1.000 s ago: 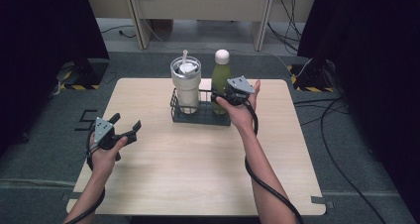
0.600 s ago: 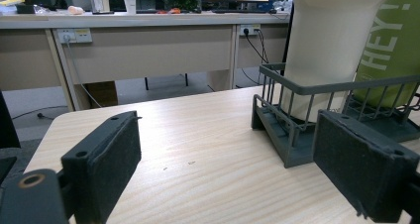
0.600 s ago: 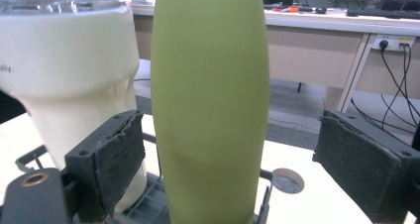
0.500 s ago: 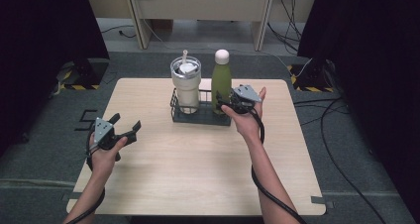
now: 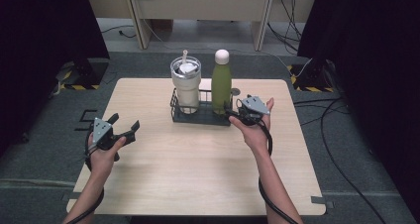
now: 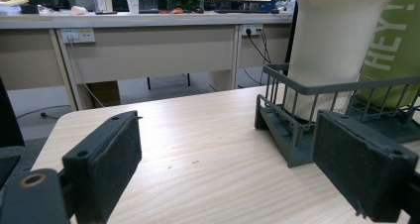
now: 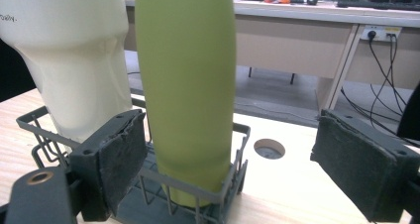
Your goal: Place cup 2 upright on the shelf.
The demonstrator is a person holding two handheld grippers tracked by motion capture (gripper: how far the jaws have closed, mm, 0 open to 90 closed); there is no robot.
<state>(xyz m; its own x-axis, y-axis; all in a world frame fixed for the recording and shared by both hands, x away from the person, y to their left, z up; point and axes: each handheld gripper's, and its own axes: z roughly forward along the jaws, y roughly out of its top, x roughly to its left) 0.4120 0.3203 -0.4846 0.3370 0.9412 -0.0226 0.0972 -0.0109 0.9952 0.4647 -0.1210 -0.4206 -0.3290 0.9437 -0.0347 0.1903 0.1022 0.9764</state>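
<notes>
Only up close, "HEY!" lettering (image 6: 391,45) on green bottle (image 5: 221,85).

My high camera looks forward and down over the bench (image 5: 198,169); both tongs cameras sit low and close (facing the far desks), sharing the wire basket (image 6: 297,92).

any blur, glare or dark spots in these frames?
High view: sharp, even light on the table, black curtains either side, no glare. Left gripper view: near pads soft, wire rack in focus. Right gripper view: green bottle and white tumbler close and slightly soft, no glare.
</notes>
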